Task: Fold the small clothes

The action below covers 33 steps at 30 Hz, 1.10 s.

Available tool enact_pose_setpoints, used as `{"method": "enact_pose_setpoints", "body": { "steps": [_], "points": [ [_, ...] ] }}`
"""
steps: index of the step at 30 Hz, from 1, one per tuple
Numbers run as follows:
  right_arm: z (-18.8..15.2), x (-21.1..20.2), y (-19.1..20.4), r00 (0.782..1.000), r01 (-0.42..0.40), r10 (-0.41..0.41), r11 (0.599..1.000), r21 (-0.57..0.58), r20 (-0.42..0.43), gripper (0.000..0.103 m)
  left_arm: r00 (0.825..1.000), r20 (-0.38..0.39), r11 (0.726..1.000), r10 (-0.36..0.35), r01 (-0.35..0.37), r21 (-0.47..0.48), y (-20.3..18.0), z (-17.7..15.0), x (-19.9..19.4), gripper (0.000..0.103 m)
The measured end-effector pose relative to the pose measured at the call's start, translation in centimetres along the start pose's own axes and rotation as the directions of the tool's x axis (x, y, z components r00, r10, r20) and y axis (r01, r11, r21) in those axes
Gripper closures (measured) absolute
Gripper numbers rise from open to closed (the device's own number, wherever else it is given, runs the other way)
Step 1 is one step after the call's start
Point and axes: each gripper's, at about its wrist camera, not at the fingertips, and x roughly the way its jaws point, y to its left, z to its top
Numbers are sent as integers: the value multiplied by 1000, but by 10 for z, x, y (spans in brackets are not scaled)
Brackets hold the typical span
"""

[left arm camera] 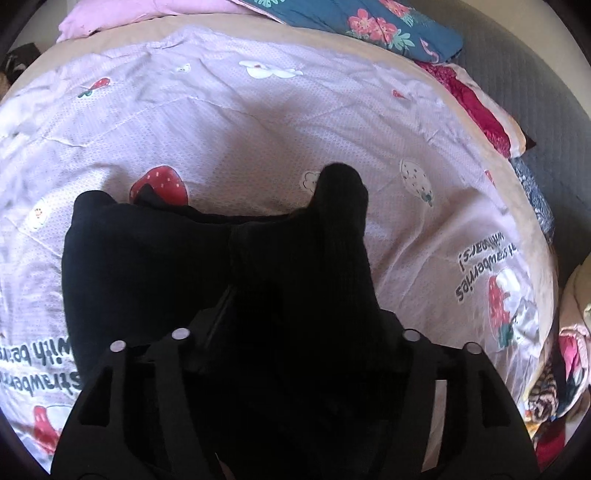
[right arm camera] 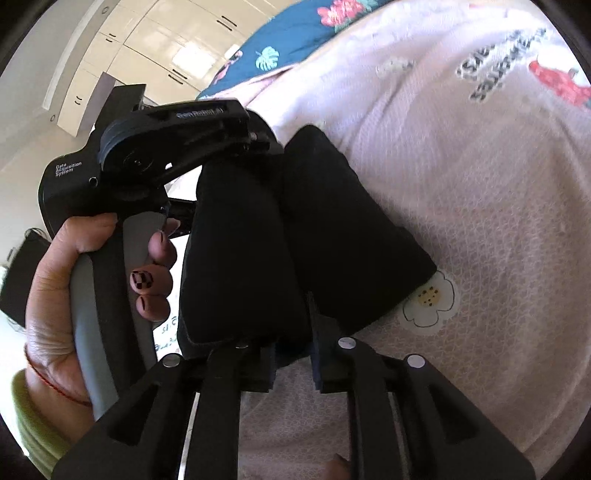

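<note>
A black garment (left arm camera: 147, 258), folded into thick rolls, lies on a pink strawberry-print quilt (left arm camera: 240, 122). A ribbed part of it drapes over my left gripper (left arm camera: 295, 299) and hides the fingers; the linkage stands spread wide, and I see no pinch on the cloth. In the right wrist view the garment (right arm camera: 332, 221) shows as two rolls side by side. My right gripper (right arm camera: 291, 354) sits at their near end, jaws a narrow gap apart, with the cloth's edge between the tips and quilt showing through the gap. A hand (right arm camera: 51, 295) holds the left gripper's handle beside the rolls.
A teal floral pillow (left arm camera: 369, 26) and a red one (left arm camera: 484, 110) lie at the quilt's far edge. Mixed clothes are piled at the right (left arm camera: 561, 369). White cabinets (right arm camera: 155, 48) stand behind the bed. A grey mattress surface (left arm camera: 535, 74) borders the quilt.
</note>
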Motion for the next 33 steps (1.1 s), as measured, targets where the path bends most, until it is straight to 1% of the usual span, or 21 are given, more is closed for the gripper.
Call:
{"method": "enact_pose_setpoints", "body": {
  "steps": [1, 3, 6, 7, 8, 10, 11, 12, 14, 16, 17, 19, 20, 22, 24, 26, 27, 29, 30, 32, 33],
  "points": [
    [2, 1, -8, 999, -33, 34, 998, 48, -19, 89, 1000, 20, 1000, -4, 4, 9, -1, 0, -1, 38],
    [5, 4, -18, 996, -66, 71, 993, 98, -51, 86, 999, 33, 999, -32, 31, 10, -1, 1, -3, 34],
    [8, 5, -26, 990, -104, 116, 984, 144, -79, 83, 990, 53, 991, -128, 130, -36, 7, 0, -10, 29],
    [9, 4, -26, 989, -107, 120, 984, 144, -83, 83, 988, 65, 988, -140, 143, -52, 9, -1, -13, 29],
    [10, 3, -25, 989, -110, 122, 984, 138, -84, 79, 986, 77, 986, -149, 154, -65, 13, -2, -17, 29],
    [13, -1, -22, 990, -103, 113, 988, 117, -83, 75, 978, 111, 979, -174, 185, -90, 21, -5, -27, 29],
    [15, -4, -21, 991, -102, 111, 988, 112, -74, 70, 976, 124, 977, -180, 192, -95, 26, -7, -33, 29],
    [17, -4, -20, 991, -107, 115, 989, 104, -75, 62, 974, 139, 977, -179, 193, -96, 29, -10, -38, 28],
    [24, -5, -12, 991, -100, 104, 994, 51, -87, 57, 974, 170, 982, -148, 165, -87, 39, -19, -52, 26],
    [33, -12, -7, 995, -81, 82, 996, 21, -60, 50, 976, 196, 991, -93, 109, -74, 51, -33, -64, 25],
    [39, -22, -3, 997, -69, 69, 998, 5, -24, 45, 977, 200, 994, -67, 82, -66, 56, -39, -66, 25],
    [50, -40, 2, 998, -15, 17, 999, -35, 65, 45, 979, 203, 999, -11, 20, -42, 63, -54, -68, 25],
    [58, -53, 9, 991, 19, -10, 997, -70, 130, 44, 981, 196, 1000, 15, -10, -26, 65, -61, -66, 25],
    [71, -64, 25, 981, 42, -14, 989, -142, 195, 44, 981, 181, 998, 64, -66, 10, 67, -74, -59, 25],
    [80, -54, 47, 988, 49, -9, 965, -259, 153, 45, 980, 177, 995, 87, -95, 38, 66, -85, -53, 25],
    [86, -27, 63, 993, 99, -69, 932, -348, 99, 47, 978, 188, 994, 90, -99, 41, 64, -94, -48, 25],
    [88, -13, 65, 993, 116, -95, 923, -367, 75, 51, 976, 196, 995, 89, -98, 36, 66, -97, -47, 25],
    [91, 27, 68, 986, 157, -166, 908, -388, 9, 53, 974, 212, 996, 81, -88, 25, 69, -101, -49, 25],
    [97, 38, 67, 982, 171, -190, 903, -394, -8, 53, 974, 215, 996, 75, -81, 20, 71, -103, -49, 25],
    [94, 57, 63, 970, 211, -242, 886, -413, -24, 54, 974, 217, 998, 60, -64, 11, 74, -106, -50, 25],
    [93, 65, 61, 964, 229, -265, 876, -424, -27, 59, 974, 218, 998, 57, -60, 8, 75, -107, -50, 25]
  ]
}}
